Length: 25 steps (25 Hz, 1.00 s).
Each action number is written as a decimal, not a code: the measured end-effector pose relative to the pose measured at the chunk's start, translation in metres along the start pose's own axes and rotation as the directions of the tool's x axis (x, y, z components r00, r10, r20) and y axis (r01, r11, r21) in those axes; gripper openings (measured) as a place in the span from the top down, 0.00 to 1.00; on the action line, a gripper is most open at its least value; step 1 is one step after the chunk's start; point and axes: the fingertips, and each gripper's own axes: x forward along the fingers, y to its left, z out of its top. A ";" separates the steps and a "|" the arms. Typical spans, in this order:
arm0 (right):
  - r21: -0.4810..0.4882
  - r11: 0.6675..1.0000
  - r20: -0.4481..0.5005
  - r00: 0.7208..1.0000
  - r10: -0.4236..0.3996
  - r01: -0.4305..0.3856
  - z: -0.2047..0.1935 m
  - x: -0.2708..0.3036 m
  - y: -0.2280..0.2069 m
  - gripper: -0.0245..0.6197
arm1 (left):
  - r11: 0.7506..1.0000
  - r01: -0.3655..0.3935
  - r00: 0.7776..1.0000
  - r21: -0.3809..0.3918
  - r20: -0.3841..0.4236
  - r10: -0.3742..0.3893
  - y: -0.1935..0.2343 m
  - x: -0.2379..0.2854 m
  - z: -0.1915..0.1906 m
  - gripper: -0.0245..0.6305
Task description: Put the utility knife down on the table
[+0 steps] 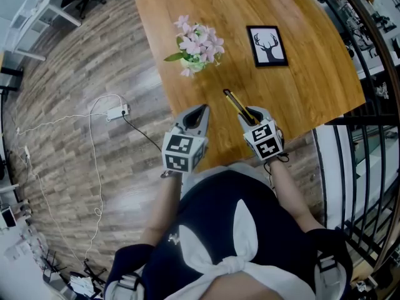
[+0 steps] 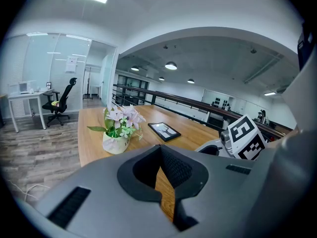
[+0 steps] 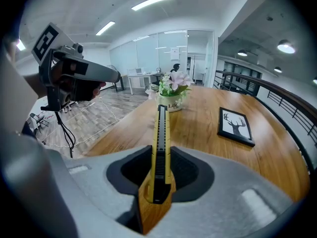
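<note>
Closest in, a dark top with a white knotted cloth is seen at the bottom of the head view, and both arms are stretched forward. The right gripper (image 3: 159, 177) is clamped on the utility knife (image 3: 161, 148). The yellow-and-black body is pinched on edge between the two dark pads, and its long end is pointed away toward the flowers. The knife is held over the near edge of the table (image 1: 312, 74). Whether its far tip is touching the wood cannot be made out.

Beside it, the left gripper (image 2: 161, 165) is held over the same near edge with its jaws brought together at the tips. Nothing is caught between them, and only a wedge of tabletop is seen through the gap lower down. The two marker cubes are kept side by side, apart from each other.

Further along the wood, a white pot of pink flowers (image 1: 197, 45) is stood upright near the left edge of the table. A black picture frame (image 1: 267, 45) with a deer's head on it is laid flat to the right of the pot, well apart from it.

Off the table, a white power strip (image 1: 117, 112) and its cables are sprawled across the plank floor. A black railing (image 1: 369, 161) is seen on the right. In the far distance, an office chair (image 2: 59, 103) is parked at a white desk (image 2: 22, 98).
</note>
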 end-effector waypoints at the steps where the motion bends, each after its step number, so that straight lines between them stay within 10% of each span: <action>1: -0.002 1.000 -0.002 1.000 0.000 0.000 0.000 0.000 0.000 0.79 | 1.000 0.003 1.000 0.001 0.001 -0.003 -0.001 0.000 0.000 0.94; 25: -0.003 1.000 -0.059 0.998 0.017 -0.018 -0.019 0.016 -0.001 0.79 | 1.000 -0.015 1.000 -0.013 0.003 0.015 0.006 0.006 0.003 0.94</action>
